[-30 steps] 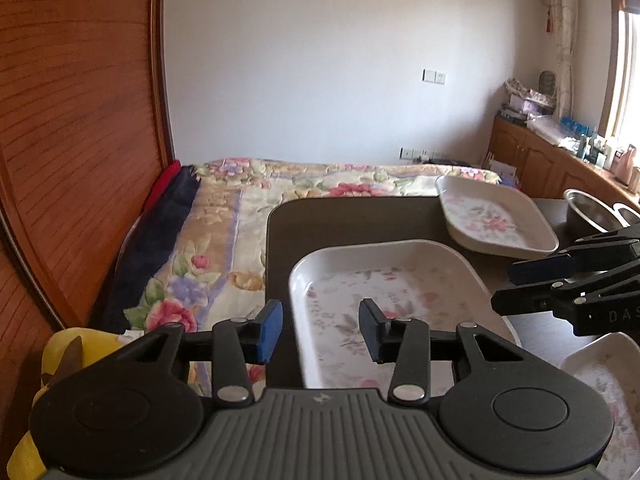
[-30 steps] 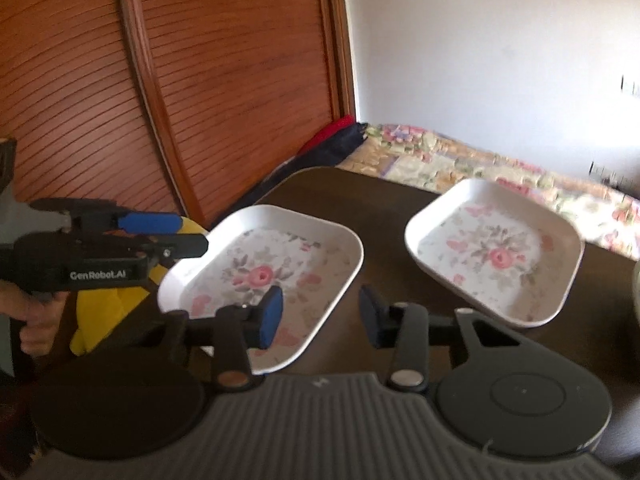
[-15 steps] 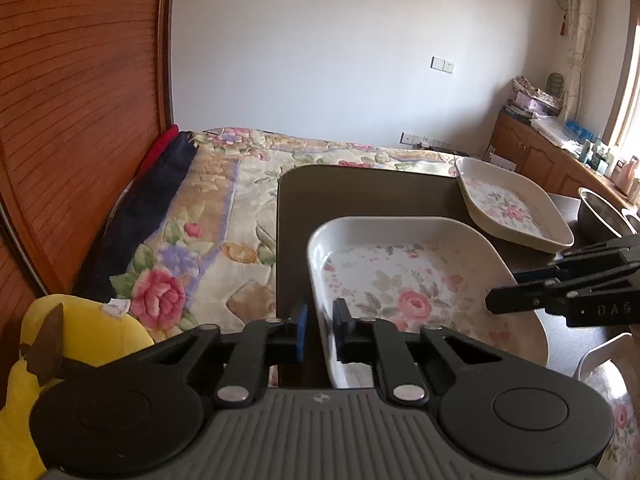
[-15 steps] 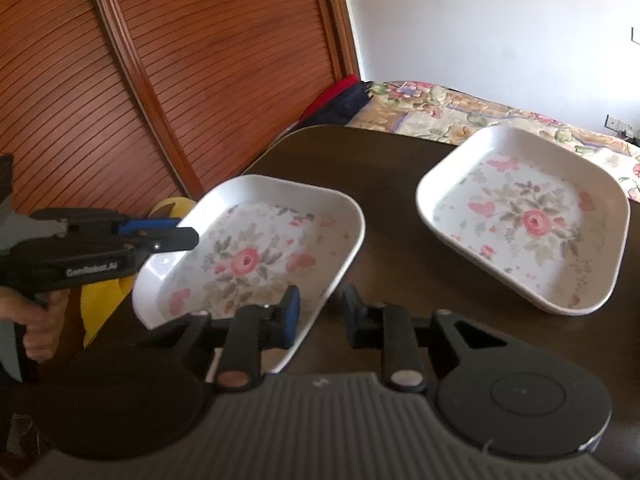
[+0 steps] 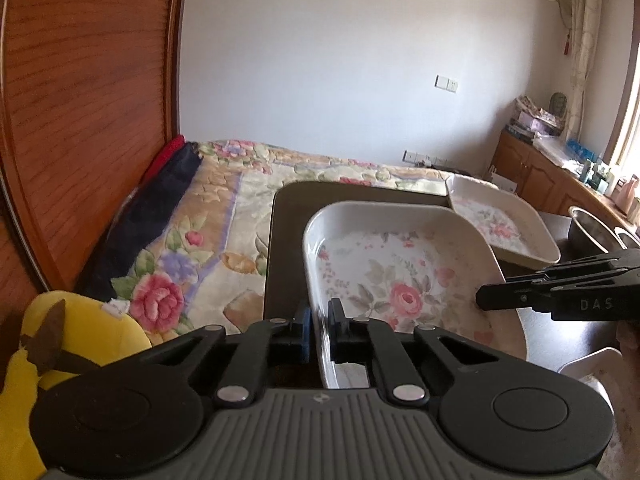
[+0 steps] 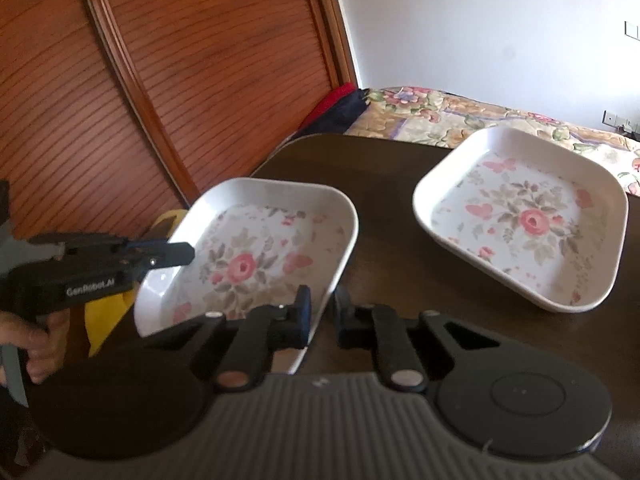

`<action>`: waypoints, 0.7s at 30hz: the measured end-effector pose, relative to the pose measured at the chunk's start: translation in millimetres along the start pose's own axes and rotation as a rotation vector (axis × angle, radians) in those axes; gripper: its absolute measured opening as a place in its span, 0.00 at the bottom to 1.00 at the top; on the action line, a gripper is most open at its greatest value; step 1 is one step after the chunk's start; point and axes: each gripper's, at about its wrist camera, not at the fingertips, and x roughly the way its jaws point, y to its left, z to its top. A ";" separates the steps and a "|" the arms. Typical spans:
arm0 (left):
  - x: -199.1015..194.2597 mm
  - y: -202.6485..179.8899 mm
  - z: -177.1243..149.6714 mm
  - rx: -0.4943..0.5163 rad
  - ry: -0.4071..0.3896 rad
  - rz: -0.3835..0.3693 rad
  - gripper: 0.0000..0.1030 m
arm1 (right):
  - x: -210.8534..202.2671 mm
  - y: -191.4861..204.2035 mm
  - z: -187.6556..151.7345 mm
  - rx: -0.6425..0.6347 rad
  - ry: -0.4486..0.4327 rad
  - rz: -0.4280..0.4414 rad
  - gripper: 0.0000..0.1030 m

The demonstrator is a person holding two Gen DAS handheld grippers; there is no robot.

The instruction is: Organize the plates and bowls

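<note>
In the left wrist view, the left gripper [image 5: 319, 330] is clenched on the near rim of the white square plate with pink rose print [image 5: 404, 280], which lies on the dark brown table [image 5: 288, 248]. Probably both sides are held to lift it level.

In the right wrist view, the right gripper [image 6: 322, 314] pinches the opposite rim. A second similar floral plate [image 6: 520, 220] rests beside, apart.

Two floral square plates [image 6: 248, 248], tabletop.

Left tongs [image 5: 319, 330] clamp floral plate [image 5: 404, 280] rim; right tongs [image 5: 486, 298] grip opposite rim.
</note>
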 end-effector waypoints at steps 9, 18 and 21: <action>-31.9 -30.8 8.4 0.039 -0.083 0.021 0.37 | -31.8 0.9 -0.5 0.001 -0.103 -0.002 0.11; -59.7 -63.0 13.0 0.075 -0.135 0.008 0.37 | -75.6 -5.2 -6.6 0.018 -0.196 -0.018 0.11; -68.1 -73.3 10.8 0.091 -0.143 0.004 0.37 | -90.8 -6.8 -10.9 0.017 -0.221 -0.027 0.11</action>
